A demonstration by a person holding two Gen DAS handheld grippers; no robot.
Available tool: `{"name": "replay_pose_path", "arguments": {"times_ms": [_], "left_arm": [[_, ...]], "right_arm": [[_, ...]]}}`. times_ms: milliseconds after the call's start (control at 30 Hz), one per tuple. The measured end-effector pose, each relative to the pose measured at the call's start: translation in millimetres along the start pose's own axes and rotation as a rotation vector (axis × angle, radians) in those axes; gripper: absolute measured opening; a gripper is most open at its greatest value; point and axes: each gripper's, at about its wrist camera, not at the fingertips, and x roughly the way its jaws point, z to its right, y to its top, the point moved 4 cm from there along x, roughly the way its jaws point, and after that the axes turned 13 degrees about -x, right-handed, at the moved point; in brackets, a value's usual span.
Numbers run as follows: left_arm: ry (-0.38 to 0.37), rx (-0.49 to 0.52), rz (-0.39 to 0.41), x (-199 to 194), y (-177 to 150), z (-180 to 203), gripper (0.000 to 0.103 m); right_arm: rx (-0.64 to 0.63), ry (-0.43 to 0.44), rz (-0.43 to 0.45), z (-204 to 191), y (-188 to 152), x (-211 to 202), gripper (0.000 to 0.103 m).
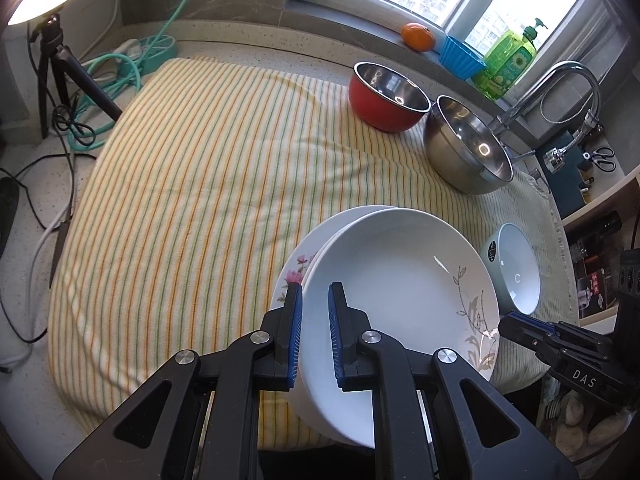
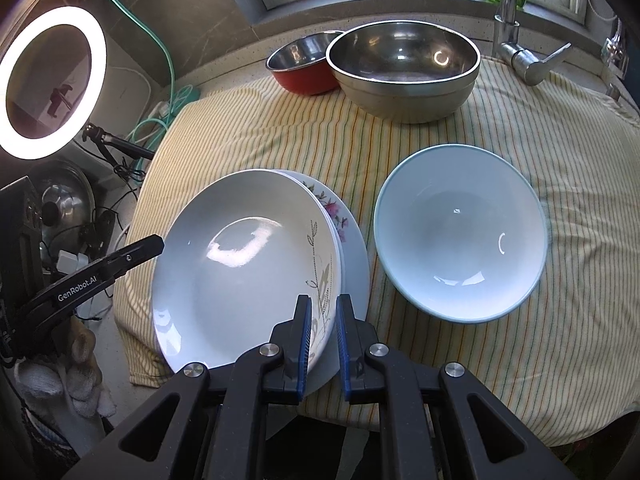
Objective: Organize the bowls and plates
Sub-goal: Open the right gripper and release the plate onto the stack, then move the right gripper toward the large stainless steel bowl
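A white deep plate with a grey leaf print (image 1: 400,280) (image 2: 244,264) lies on a flower-print plate (image 1: 298,268) (image 2: 348,236) on the striped towel. My left gripper (image 1: 315,300) straddles the near rim of the leaf plate, its jaws narrowly apart, one finger on each side of the rim. My right gripper (image 2: 323,312) straddles the plate's rim on the other side in the same way. A pale blue bowl (image 2: 460,232) (image 1: 516,268) stands just right of the plates. A red bowl (image 1: 386,96) (image 2: 300,64) and a steel bowl (image 1: 468,148) (image 2: 404,72) stand at the back.
The striped towel (image 1: 200,200) covers the counter. A faucet (image 1: 560,88) (image 2: 516,40) is at the back right. An orange (image 1: 418,36), a blue cup (image 1: 460,56) and a green soap bottle (image 1: 508,60) sit on the windowsill. A ring light (image 2: 52,80), tripod and cables are at left.
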Motion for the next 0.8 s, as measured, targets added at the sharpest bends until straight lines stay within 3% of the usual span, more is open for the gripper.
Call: {"name": "replay_pose_path", "arguments": {"times_ms": [300, 700, 800], "left_arm": [[0.005, 0.006, 0.041, -14.4, -0.3, 10.5, 0.011], [0.006, 0.032, 0.100, -37.6, -11.0, 35.1, 0.012], [0.011, 0.037, 0.119, -43.0, -14.2, 39.8, 0.012]], "right_arm": [[-0.015, -0.013, 0.061, 3.1, 2.2, -19.4, 0.013], [-0.030, -0.021, 0.134, 12.2, 1.0, -39.8, 0.024], [-0.032, -0.018, 0.166, 14.6, 0.2, -46.5, 0.031]]}}
